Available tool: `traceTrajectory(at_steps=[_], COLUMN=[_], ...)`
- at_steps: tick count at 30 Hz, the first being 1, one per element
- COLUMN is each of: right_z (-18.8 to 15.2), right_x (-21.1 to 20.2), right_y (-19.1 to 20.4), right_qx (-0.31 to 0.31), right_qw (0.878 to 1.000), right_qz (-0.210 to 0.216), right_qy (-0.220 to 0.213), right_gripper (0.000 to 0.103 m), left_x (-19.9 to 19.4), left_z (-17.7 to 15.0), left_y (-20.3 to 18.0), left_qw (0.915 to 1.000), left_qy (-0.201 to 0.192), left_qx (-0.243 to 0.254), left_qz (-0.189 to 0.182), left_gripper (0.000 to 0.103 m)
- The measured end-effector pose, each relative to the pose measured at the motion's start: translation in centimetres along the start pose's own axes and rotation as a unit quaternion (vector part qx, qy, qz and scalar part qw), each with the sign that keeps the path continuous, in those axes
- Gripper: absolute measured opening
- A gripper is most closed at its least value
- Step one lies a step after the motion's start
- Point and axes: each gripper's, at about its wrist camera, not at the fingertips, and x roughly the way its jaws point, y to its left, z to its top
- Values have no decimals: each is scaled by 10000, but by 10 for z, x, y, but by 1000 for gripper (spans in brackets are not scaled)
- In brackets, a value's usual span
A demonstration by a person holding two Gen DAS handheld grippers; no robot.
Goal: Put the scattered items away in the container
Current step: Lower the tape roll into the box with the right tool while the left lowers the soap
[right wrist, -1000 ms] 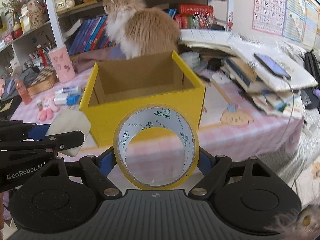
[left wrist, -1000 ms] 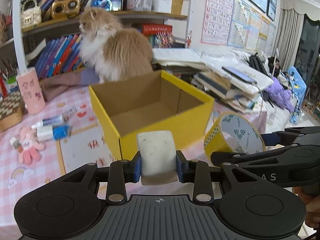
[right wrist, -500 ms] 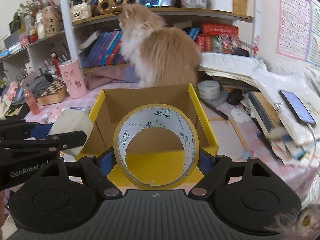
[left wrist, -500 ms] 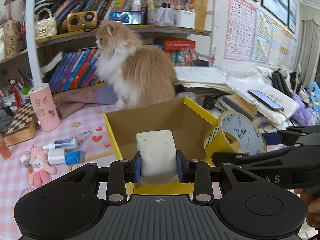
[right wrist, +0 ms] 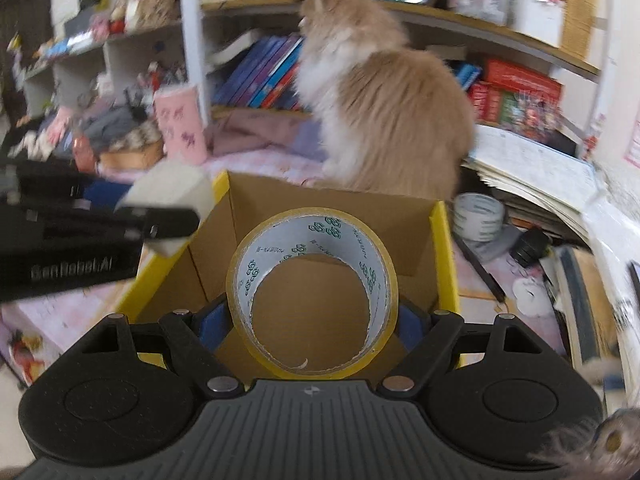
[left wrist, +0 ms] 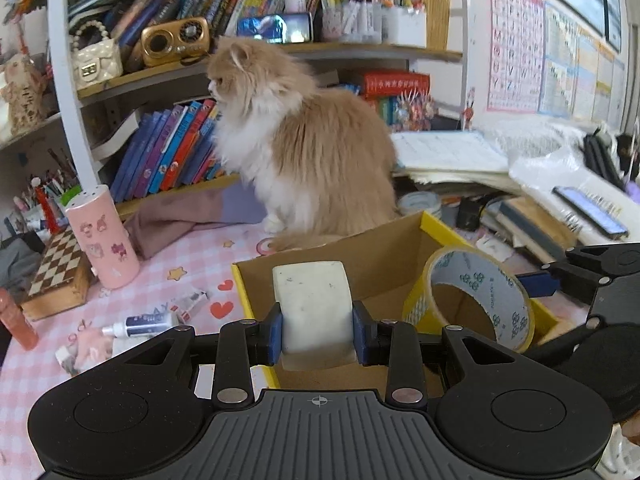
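Tape (right wrist: 312,292) sits clamped across its outer rim in the right gripper (right wrist: 312,320), standing on edge over the open box (right wrist: 444,256), with its hole facing the camera. It looks light and stiff, a cardboard core under glossy yellow film, so I'd guess the rim could slip if the squeeze eased; pinching across the full width, as here, seems the sound hold. The left gripper (left wrist: 318,334) is closed on a pale block (left wrist: 314,308), an eraser or sponge perhaps, pinched on its 2 flat sides low down, also above the box near its left wall. That block looks light and slightly soft, its matt faces likely grippy, so it should drop cleanly. Both need only a release into the box, I'd judge. A cat (left wrist: 304,148) sits just behind the box, near enough to be startled. A small tube (left wrist: 148,326) lies on the pink cloth, yet to be gathered.
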Motion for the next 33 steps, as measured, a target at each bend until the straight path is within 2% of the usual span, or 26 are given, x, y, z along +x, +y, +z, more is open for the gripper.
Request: traceTrajectory(at_steps=[9, 15, 26, 30, 32, 33], right_z=[-3, -4, -9, -9, -9, -9], right_x=[54, 64, 72, 73, 72, 72], right_y=[-2, -9, -15, -16, -16, -16], right_qx=[-505, -352, -127, -88, -90, -86], right_qw=[9964, 9955, 9943, 9941, 9942, 9942], right_qz=[195, 335, 292, 315, 312, 312], right_qy=[651, 816, 1015, 1030, 1025, 1021], right_gripper=[81, 81, 81, 81, 81, 81], left_x=[52, 74, 85, 85, 81, 79], left_z=[4, -3, -12, -16, -16, -15], left_y=[-2, -6, -13, -16, -17, -18], left_qw=[9977, 9944, 9919, 9915, 9924, 9934], left_qy=[639, 1000, 1222, 1252, 1180, 1097], left_qx=[223, 299, 278, 336, 342, 349], left_qz=[2, -166, -225, -132, -38, 4], left_gripper=[32, 33, 34, 37, 44, 52])
